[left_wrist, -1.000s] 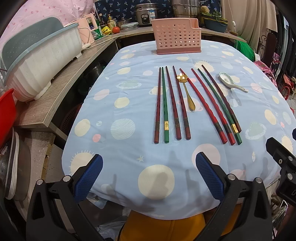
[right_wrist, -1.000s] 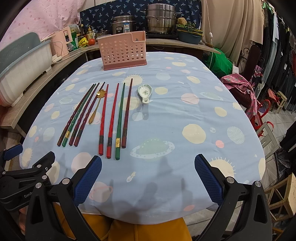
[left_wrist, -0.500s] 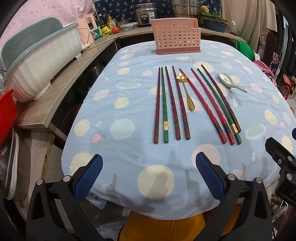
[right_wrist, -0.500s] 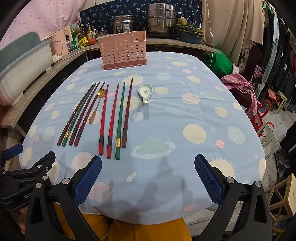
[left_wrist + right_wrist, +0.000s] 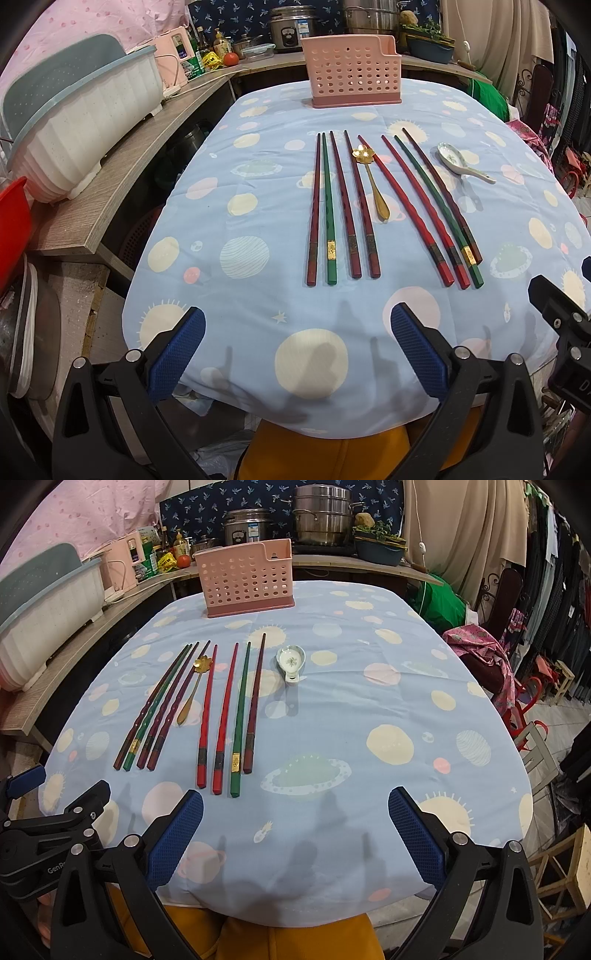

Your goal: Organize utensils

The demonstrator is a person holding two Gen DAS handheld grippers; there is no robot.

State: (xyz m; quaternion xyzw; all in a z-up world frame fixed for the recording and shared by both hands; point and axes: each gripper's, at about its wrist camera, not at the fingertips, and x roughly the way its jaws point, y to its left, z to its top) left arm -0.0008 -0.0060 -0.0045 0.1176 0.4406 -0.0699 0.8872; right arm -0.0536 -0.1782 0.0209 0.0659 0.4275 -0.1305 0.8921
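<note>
Nearest: left gripper (image 5: 297, 350) and right gripper (image 5: 295, 830) both spread wide, nothing held, hovering at near edge of blue planet-print tablecloth (image 5: 369, 709). Further in: eight chopsticks (image 5: 369, 206) laid flat in two groups of four, gold spoon (image 5: 375, 184) between the groups, white ceramic spoon (image 5: 291, 662) just right of them. Far end: pink perforated utensil holder (image 5: 351, 72) upright, looks empty but can't fully tell.

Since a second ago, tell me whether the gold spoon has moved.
No. The gold spoon lies between the same chopsticks, its bowl pointing toward the pink basket, as before.
</note>
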